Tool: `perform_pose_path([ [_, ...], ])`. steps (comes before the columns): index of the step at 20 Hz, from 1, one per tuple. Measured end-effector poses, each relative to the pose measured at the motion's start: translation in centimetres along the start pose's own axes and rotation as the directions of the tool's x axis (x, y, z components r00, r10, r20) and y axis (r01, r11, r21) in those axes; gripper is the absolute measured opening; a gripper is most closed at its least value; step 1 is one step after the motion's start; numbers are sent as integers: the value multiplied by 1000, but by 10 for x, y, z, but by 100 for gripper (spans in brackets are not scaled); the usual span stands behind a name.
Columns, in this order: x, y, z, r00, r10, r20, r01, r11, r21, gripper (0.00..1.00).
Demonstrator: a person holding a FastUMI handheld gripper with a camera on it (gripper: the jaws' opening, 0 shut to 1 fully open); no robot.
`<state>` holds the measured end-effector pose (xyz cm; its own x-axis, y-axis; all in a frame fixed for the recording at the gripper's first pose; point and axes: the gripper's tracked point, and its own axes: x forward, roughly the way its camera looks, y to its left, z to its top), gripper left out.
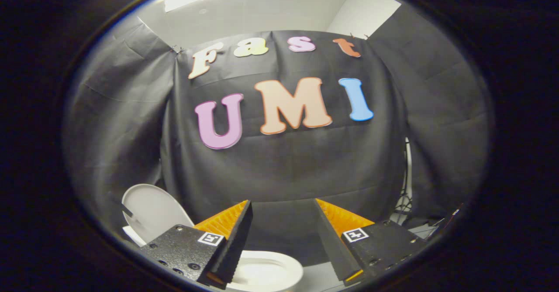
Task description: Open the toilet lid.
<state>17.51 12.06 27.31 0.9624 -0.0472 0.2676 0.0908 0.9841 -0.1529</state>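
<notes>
Gripper view. Gripper (283,222) low centre of frame, fingers spread wide, nothing between them, nothing pinched. Aimed mostly at the black cloth wall (284,170), tilted above the toilet rather than at it.

Toilet lid (150,211) lower left of frame, beyond and left of the left finger: white, oval, standing raised and leaning back toward the cloth. Looks already open, judging by its upright pose and the exposed seat. Toilet seat (279,268) at bottom centre, just under and between the fingers, white ring with bowl opening partly hidden behind the left finger. Lid well apart from both fingers, no contact.

Judgement: task appears done or nearly so; open fingers and raised aim fit a release and a pull away from the lid, though equally could be a hover. Lid resting angle against the cloth not clear, hinge hidden.

Stand legs (404,202) at lower right of frame against the cloth, thin and dark, likely a tripod or light stand, too small to confirm. White ceiling (262,8) at upper part of frame, bright panel upper left.
</notes>
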Motion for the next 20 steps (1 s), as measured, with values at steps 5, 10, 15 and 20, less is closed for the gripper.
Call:
perform_pose_path([
  [5, -24, -66, -10, 999, 41, -11, -41, 997, -62, 84],
  [10, -25, -114, -34, 996, 70, -63, -73, 997, -41, 84],
  [15, -22, -153, -51, 995, 62, -84, -65, 998, -26, 84],
  [20, -37, -175, -72, 983, 95, -157, -109, 991, -81, 83],
])
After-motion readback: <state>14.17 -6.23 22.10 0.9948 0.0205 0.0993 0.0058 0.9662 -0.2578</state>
